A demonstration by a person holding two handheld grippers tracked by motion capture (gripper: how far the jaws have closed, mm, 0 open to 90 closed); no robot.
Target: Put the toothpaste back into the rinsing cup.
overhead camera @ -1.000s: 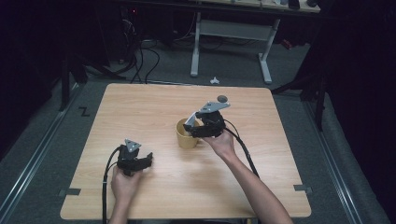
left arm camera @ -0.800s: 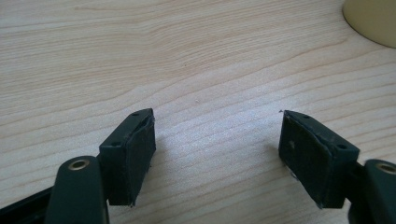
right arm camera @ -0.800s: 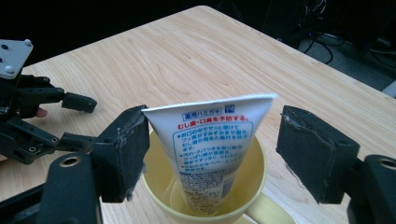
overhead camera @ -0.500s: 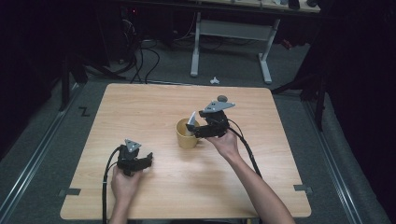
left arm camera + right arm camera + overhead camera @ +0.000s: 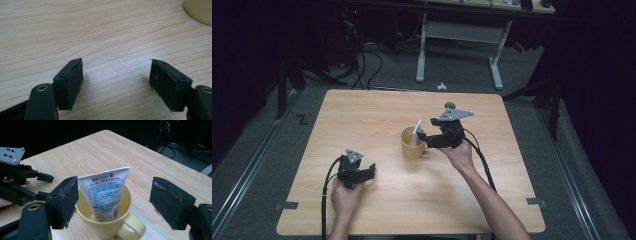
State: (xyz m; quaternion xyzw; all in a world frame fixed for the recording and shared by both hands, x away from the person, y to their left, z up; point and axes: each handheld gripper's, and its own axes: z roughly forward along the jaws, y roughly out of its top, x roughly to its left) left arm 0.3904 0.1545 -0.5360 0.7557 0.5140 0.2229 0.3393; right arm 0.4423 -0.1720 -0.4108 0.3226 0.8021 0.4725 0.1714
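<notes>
Tube (image 5: 106, 193), light, soft and squeezable, stands cap-down in a yellow mug (image 5: 110, 225) mid-worktop (image 5: 377, 110), best pinched across its flat crimped top, where the right tool (image 5: 113, 203), jaws just opened wide, holds nothing; left tool (image 5: 116, 85) rests open, empty.

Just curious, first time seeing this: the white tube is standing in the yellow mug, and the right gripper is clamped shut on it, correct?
Not quite. The white tube stands in the yellow mug, but the right gripper is open, jaws apart on either side, as the right gripper view shows.
</notes>
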